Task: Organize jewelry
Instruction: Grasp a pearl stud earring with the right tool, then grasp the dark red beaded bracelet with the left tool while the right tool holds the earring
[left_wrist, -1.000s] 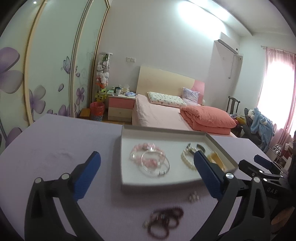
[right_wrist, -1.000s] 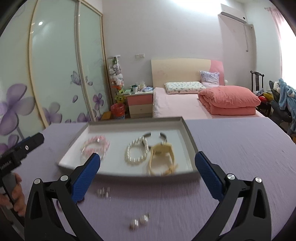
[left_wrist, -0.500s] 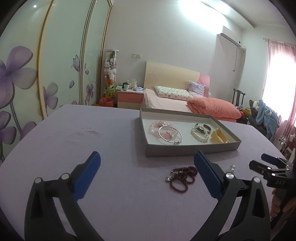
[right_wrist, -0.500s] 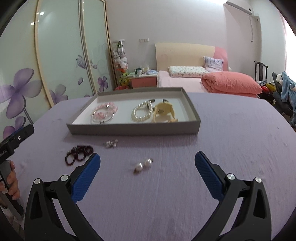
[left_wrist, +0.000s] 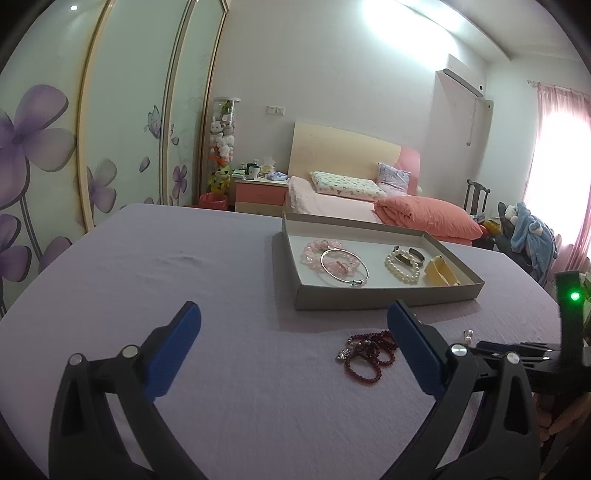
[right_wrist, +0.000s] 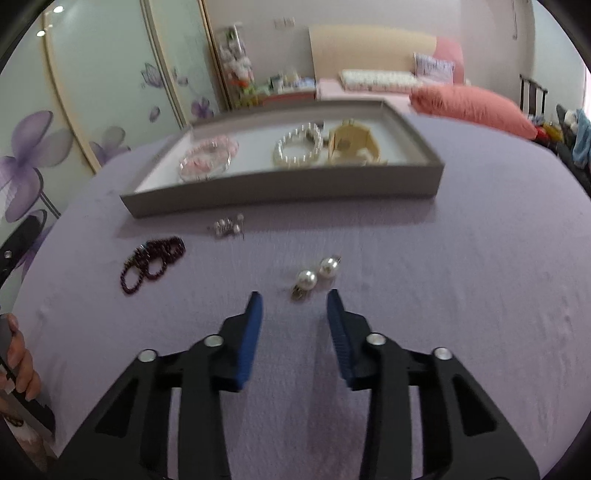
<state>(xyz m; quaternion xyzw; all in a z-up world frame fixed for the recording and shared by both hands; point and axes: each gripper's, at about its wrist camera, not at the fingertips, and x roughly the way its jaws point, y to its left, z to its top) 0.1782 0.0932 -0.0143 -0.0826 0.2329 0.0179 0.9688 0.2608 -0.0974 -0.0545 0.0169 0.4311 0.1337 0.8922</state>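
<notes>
A grey tray (left_wrist: 388, 297) (right_wrist: 280, 194) on the purple table holds a pink bead bracelet (left_wrist: 317, 251), a silver bangle (left_wrist: 345, 267), a pearl bracelet (left_wrist: 402, 269) (right_wrist: 297, 147) and a cream cuff (left_wrist: 439, 275) (right_wrist: 352, 146). A dark red bead bracelet (left_wrist: 367, 352) (right_wrist: 153, 262), small silver earrings (right_wrist: 229, 227) and two pearl earrings (right_wrist: 317, 273) lie in front of the tray. My left gripper (left_wrist: 293, 317) is wide open and empty. My right gripper (right_wrist: 294, 299) is open, narrower, just short of the pearl earrings.
The purple table (left_wrist: 221, 369) reaches the wardrobe doors (left_wrist: 110, 129) on the left. A bed (left_wrist: 369, 206) and nightstand (left_wrist: 258, 192) stand behind it. The right gripper's body (left_wrist: 569, 332) shows at the left view's right edge.
The right gripper has dropped down and forward toward the pearl earrings and its jaws have narrowed. The left gripper has pulled slightly closer to the red bracelet.
</notes>
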